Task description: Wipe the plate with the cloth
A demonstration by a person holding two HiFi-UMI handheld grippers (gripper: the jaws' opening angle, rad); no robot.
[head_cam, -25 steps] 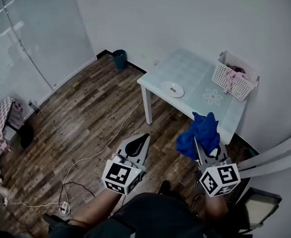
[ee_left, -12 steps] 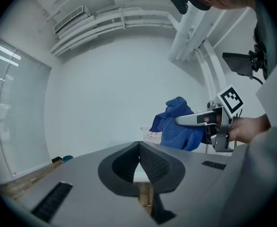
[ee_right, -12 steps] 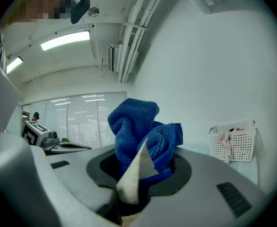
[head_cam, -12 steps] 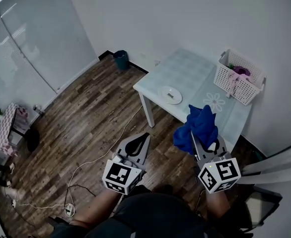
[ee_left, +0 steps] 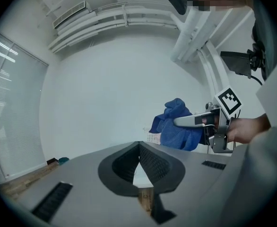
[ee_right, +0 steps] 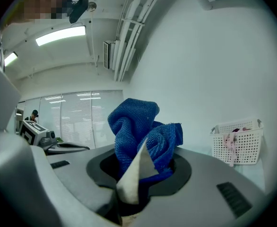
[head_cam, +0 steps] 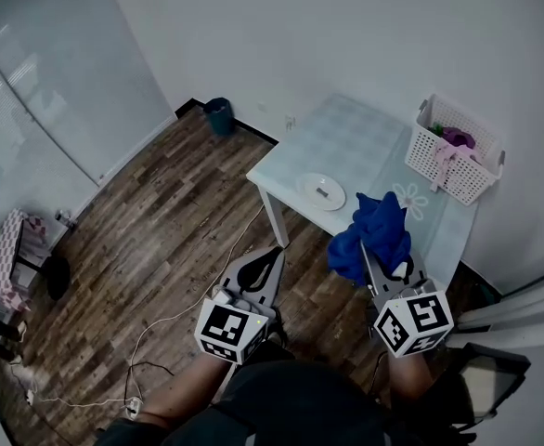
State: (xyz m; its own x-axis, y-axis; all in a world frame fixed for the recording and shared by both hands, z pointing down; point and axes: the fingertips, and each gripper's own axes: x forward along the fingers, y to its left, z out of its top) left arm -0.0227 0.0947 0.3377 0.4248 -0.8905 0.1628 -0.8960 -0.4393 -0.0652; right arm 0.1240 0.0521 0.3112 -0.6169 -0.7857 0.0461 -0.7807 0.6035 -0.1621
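Observation:
A white plate (head_cam: 321, 191) with a small dark object on it lies near the front left corner of a pale glass-topped table (head_cam: 346, 142). My right gripper (head_cam: 369, 249) is shut on a bunched blue cloth (head_cam: 374, 235), held in the air just short of the table's near edge. In the right gripper view the blue cloth (ee_right: 143, 134) sticks up from between the jaws. My left gripper (head_cam: 265, 266) is shut and empty, over the wooden floor to the left of the table leg. In the left gripper view its jaws meet at a point, with the cloth (ee_left: 176, 126) to the right.
A white plastic basket (head_cam: 458, 151) with pink and purple things stands at the table's far right, also seen as the basket (ee_right: 235, 141). A dark bin (head_cam: 219, 114) sits by the wall. White cables (head_cam: 161, 309) trail over the wooden floor. A glass partition (head_cam: 40, 91) is on the left.
Both grippers, with the person, have moved forward toward the table. The blue cloth now hangs closer to the table's near edge and the plate.

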